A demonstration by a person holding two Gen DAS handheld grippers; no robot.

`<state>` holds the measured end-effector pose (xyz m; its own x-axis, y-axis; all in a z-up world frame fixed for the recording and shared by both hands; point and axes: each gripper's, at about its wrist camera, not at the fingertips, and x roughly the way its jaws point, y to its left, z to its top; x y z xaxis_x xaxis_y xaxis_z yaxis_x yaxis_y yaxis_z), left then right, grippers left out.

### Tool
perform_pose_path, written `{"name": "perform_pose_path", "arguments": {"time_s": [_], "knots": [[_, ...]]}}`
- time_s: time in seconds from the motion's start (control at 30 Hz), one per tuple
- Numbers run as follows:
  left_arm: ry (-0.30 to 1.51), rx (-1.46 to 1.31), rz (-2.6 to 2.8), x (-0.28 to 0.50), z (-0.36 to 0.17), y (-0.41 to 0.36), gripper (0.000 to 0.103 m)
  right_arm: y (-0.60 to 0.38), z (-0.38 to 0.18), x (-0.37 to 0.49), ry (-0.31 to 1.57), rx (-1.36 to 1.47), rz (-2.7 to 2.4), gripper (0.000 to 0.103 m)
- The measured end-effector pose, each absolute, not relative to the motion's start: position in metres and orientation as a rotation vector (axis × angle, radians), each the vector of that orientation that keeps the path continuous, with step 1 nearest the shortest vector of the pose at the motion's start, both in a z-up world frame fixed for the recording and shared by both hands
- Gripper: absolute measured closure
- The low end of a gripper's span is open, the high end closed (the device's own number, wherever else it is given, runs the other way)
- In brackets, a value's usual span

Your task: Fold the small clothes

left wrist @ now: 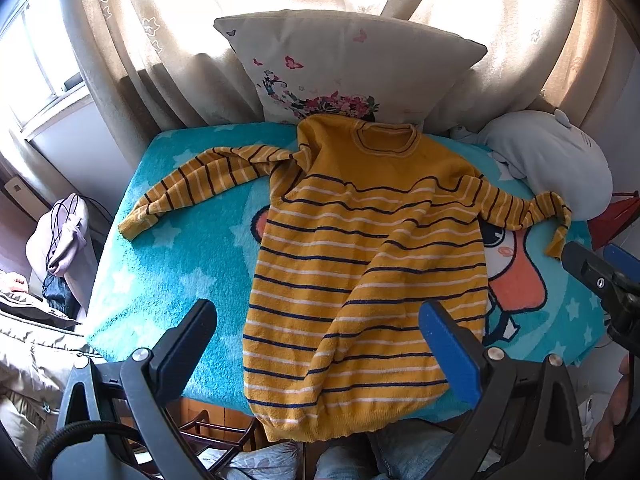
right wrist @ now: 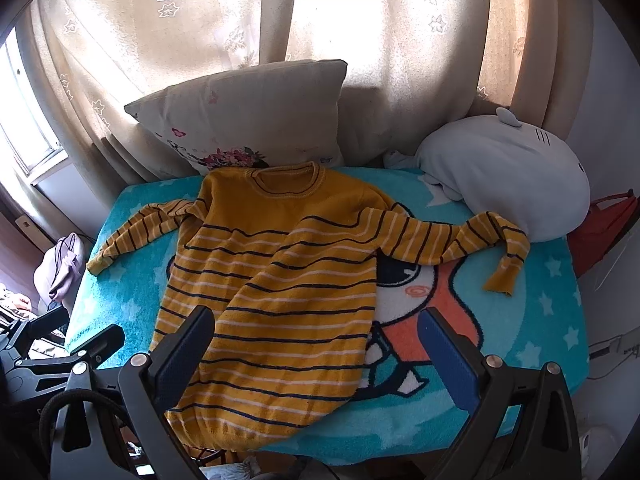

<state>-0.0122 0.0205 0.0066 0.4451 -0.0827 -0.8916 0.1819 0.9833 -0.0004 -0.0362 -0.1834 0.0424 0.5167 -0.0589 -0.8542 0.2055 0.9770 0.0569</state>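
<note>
A small mustard-yellow sweater (left wrist: 360, 248) with navy and white stripes lies face up and rumpled on a turquoise cartoon blanket (left wrist: 168, 272); it also shows in the right wrist view (right wrist: 276, 280). Its sleeves spread left (left wrist: 192, 184) and right (left wrist: 520, 208), and its hem hangs over the near edge. My left gripper (left wrist: 320, 328) is open and empty, above the sweater's lower body. My right gripper (right wrist: 316, 336) is open and empty, above the lower right side of the sweater; it also shows at the right edge of the left wrist view (left wrist: 592, 268).
A floral pillow (left wrist: 344, 68) leans on beige curtains (right wrist: 200, 40) behind the sweater's collar. A pale blue shark plush (right wrist: 508, 180) lies at the back right, touching the right sleeve. A red object (right wrist: 600, 228) sits at the right edge. A bag (left wrist: 60, 236) and clutter stand at the left.
</note>
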Motion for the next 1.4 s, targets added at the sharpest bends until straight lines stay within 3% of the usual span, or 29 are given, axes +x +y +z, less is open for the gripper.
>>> {"name": "perform_pose_path", "arguments": {"time_s": [0.8, 0.97, 1.4], "knots": [[1.144, 0.117, -0.180, 0.014, -0.008, -0.001, 0.002, -0.218, 0.019, -0.014, 1.083, 0.241, -0.161, 0.000], [1.165, 0.144, -0.206, 0.023, -0.016, -0.027, 0.002, -0.255, 0.004, -0.016, 1.100, 0.306, -0.207, 0.006], [1.259, 0.242, -0.336, 0.060, -0.049, -0.126, 0.002, -0.458, -0.083, -0.025, 1.045, 0.952, -0.500, 0.012]]}}
